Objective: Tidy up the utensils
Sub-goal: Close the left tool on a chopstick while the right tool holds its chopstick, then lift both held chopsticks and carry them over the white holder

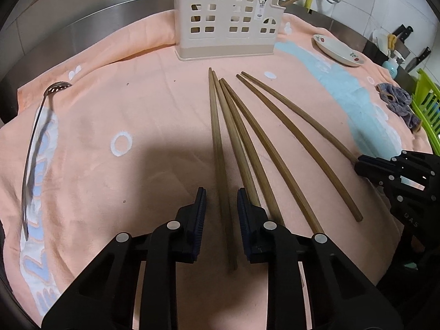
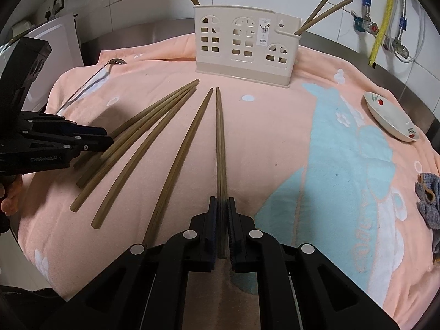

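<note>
Peach towel covers the steel bench, a slotted spoon lying at its left edge. Left tongs hang open astride the leftmost chopstick, without gripping it. Right tongs are closed on the rightmost chopstick. Behind stands the cream utensil holder.

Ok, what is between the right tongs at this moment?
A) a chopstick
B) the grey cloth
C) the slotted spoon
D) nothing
A: in the right wrist view the right tongs are closed around the thick end of a chopstick lying on the towel, pointing toward the holder.
</note>
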The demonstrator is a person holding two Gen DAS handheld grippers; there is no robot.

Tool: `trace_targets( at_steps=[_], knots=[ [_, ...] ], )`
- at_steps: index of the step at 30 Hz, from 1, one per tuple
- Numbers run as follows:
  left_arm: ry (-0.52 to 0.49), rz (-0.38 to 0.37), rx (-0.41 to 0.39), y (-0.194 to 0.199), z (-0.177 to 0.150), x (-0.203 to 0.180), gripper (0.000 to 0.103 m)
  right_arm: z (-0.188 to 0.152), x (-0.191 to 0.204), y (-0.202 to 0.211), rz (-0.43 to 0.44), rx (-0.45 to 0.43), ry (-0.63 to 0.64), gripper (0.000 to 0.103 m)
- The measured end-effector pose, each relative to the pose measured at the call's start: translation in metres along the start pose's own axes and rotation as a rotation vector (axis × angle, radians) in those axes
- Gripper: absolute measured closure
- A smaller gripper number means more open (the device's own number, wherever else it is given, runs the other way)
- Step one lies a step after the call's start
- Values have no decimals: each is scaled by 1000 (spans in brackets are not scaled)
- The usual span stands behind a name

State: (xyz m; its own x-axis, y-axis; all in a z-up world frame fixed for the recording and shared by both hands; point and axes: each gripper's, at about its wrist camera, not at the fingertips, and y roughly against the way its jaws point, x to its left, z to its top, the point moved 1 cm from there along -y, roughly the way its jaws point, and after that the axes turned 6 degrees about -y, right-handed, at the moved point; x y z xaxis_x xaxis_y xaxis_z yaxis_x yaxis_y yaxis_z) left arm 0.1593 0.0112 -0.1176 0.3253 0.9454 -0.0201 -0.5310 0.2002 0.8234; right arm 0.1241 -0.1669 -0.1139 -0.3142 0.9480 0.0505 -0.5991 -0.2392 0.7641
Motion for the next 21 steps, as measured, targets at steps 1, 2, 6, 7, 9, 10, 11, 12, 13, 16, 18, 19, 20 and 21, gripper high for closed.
trace_targets(
  at_steps=[1, 2, 6, 7, 9, 10, 11, 12, 13, 16, 18, 19, 20, 21],
  knots=[
    [2, 2, 1, -1, 1, 1, 80, 1, 0, 1, 0, -3, 2, 96],
    [3, 6, 2, -1, 1, 0, 81, 1, 0, 2, -1, -8, 5, 96],
    [-20, 43, 5, -3, 3, -4, 85, 5, 0, 7, 2, -29, 11, 96],
    [-25, 54, 6, -3, 3, -5, 88, 6, 0, 9, 2, -35, 12, 96],
    [-25, 66, 6, -3, 4, -6, 92, 9, 0, 13, 3, -51, 15, 96],
    [-21, 68, 6, -3, 4, -6, 94, 11, 0, 15, 3, -57, 15, 96],
    [-17, 68, 6, -2, 5, -6, 95, 12, 0, 17, 3, -66, 16, 96],
    [-16, 67, 6, -2, 5, -5, 96, 13, 0, 19, 3, -72, 16, 96],
    [-13, 67, 5, -1, 5, -5, 96, 15, -1, 21, 5, -81, 17, 96],
    [-6, 59, -7, 4, 5, -4, 96, 21, -1, 29, 7, -105, 21, 96],
    [3, 47, -23, 9, 6, -2, 97, 25, 0, 32, 8, -119, 24, 96],
    [8, 43, -32, 12, 7, -2, 97, 27, -1, 34, 11, -125, 25, 96],
    [10, 41, -46, 17, 8, -1, 97, 30, 0, 36, 14, -132, 27, 96],
    [9, 40, -57, 22, 9, -1, 97, 34, 0, 39, 13, -145, 32, 96]
  ],
)
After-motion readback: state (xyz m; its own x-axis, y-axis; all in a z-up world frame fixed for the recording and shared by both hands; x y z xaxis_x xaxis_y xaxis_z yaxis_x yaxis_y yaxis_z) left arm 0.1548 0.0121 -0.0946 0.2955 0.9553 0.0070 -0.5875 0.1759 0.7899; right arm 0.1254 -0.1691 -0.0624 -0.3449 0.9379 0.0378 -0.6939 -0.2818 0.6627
